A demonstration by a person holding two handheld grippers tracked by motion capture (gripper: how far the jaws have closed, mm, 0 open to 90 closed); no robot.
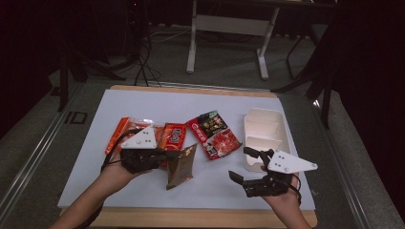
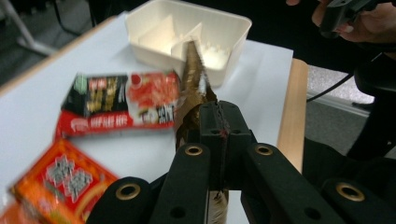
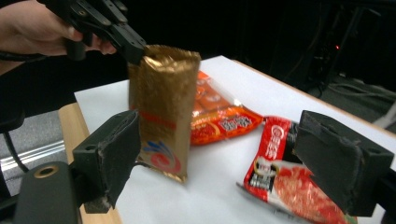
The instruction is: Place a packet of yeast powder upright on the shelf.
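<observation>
My left gripper (image 1: 177, 154) is shut on the top edge of a gold-brown snack packet (image 1: 181, 167), which hangs from it just above the table. In the left gripper view the jaws (image 2: 219, 112) pinch the packet (image 2: 192, 84) edge-on. My right gripper (image 1: 239, 163) stands open near the front right, with nothing between its pads. In the right gripper view its open jaws (image 3: 224, 158) face the hanging gold packet (image 3: 163, 112), which the left gripper (image 3: 133, 46) holds by its top corner.
A white compartment box (image 1: 282, 125) stands at the right. A red and black packet (image 1: 213, 134) lies mid-table, with orange packets (image 1: 173, 135) to its left. The table has a white top (image 1: 143, 100) and a wooden front edge (image 1: 200, 217).
</observation>
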